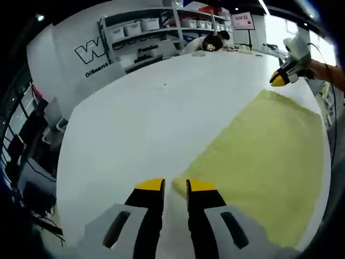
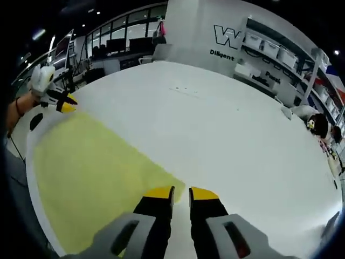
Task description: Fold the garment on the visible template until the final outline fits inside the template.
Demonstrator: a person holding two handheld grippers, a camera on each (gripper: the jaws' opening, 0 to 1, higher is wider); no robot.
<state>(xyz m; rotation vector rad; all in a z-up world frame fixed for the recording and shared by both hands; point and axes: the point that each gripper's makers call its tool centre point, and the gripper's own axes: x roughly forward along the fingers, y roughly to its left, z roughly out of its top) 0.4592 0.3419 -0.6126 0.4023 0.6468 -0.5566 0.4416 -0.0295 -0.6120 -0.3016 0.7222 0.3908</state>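
Observation:
A pale yellow garment (image 1: 264, 156) lies flat on the white table (image 1: 151, 118). My left gripper (image 1: 176, 186) stands at its near corner, jaws nearly together with the corner's tip between them. My right gripper (image 1: 277, 80) shows at the far corner of the same edge, held by a hand. In the right gripper view the garment (image 2: 91, 172) spreads to the left, and my right gripper (image 2: 181, 190) has its corner between its narrow-set jaws. There the left gripper (image 2: 66, 104) sits at the far corner.
Shelves with white bins (image 1: 145, 24) and a lettered wall stand behind the table. A person (image 1: 210, 43) leans on the table's far end. Office desks and chairs (image 2: 108, 54) lie beyond the other side. The table edge (image 2: 29, 178) runs close to the garment.

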